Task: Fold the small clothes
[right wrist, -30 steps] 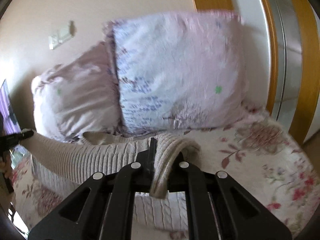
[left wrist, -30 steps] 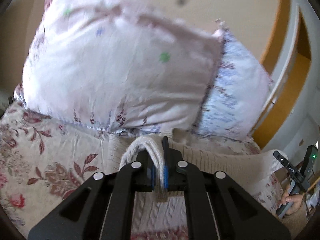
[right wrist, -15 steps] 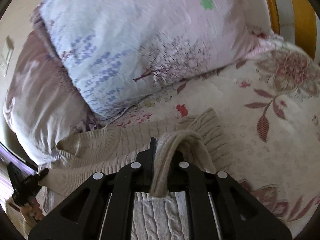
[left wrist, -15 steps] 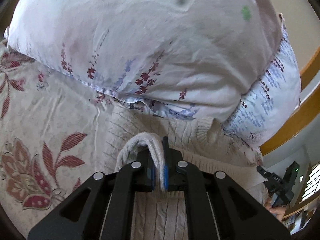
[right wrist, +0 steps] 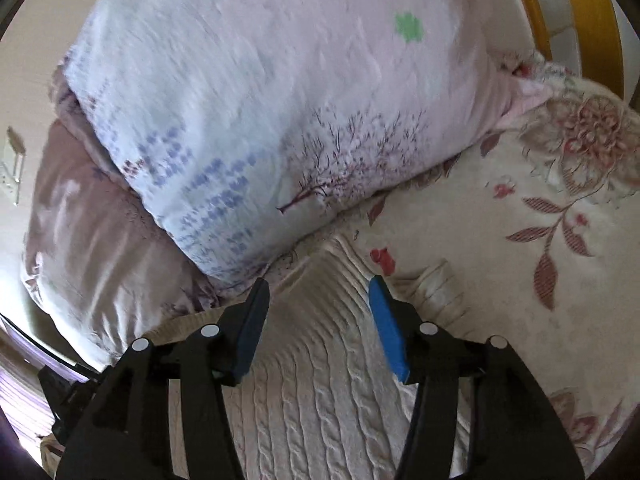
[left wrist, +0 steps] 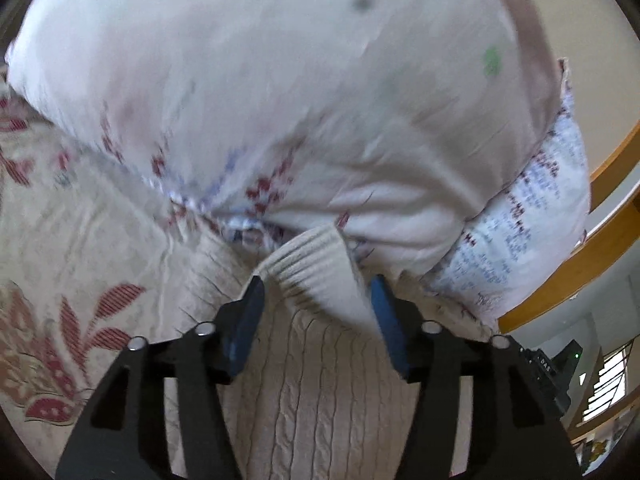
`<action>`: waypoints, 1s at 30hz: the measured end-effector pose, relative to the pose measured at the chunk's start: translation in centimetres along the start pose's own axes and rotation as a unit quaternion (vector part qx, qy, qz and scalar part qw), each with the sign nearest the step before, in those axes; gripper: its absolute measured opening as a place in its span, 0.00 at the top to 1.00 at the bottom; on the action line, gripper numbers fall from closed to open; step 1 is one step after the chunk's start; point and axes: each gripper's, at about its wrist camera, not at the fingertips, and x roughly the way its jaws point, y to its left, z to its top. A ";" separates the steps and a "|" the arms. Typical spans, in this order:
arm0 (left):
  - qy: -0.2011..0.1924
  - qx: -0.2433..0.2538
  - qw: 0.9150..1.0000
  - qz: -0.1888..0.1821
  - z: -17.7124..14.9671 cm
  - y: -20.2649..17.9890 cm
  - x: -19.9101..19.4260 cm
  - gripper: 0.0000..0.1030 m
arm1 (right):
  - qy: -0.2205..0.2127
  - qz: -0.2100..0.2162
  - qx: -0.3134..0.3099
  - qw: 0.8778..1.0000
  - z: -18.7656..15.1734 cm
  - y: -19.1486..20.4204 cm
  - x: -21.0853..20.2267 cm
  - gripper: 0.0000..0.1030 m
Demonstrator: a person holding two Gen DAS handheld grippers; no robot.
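A cream cable-knit sweater (left wrist: 316, 392) lies on the floral bedspread, its top edge against the pillows. My left gripper (left wrist: 316, 292) is open; a ribbed cuff (left wrist: 316, 272) of the sweater stands loose between its blue-padded fingers (left wrist: 244, 320). My right gripper (right wrist: 318, 292) is open and empty just above the sweater (right wrist: 320, 392), with a ribbed cuff (right wrist: 436, 288) lying flat to the right of its fingers.
A pale pink pillow (left wrist: 280, 92) and a blue-and-pink printed pillow (right wrist: 280, 100) stand close ahead of both grippers. The floral bedspread (right wrist: 540, 240) stretches to the right. A wooden frame (left wrist: 580, 272) runs at the far right. The other gripper (left wrist: 556, 364) shows low right.
Both grippers were shut on sweater cuffs; now both have opened and let the cloth go. The sweater has come down against the pillows.
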 end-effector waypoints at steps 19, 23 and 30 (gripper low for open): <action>0.037 0.084 0.993 0.073 -4.9 1.7 -4.0 0.67 | 0.042 -0.064 -0.099 0.992 -4.3 -3.5 -4.3 0.69; 0.047 0.096 0.991 0.087 -5.6 1.8 -3.5 0.76 | 0.059 -0.078 -0.129 0.987 -5.3 -3.2 -3.7 0.79; 0.050 0.087 0.992 0.080 -5.8 2.3 -3.7 0.94 | 0.045 -0.083 -0.151 0.984 -6.0 -2.5 -4.3 0.90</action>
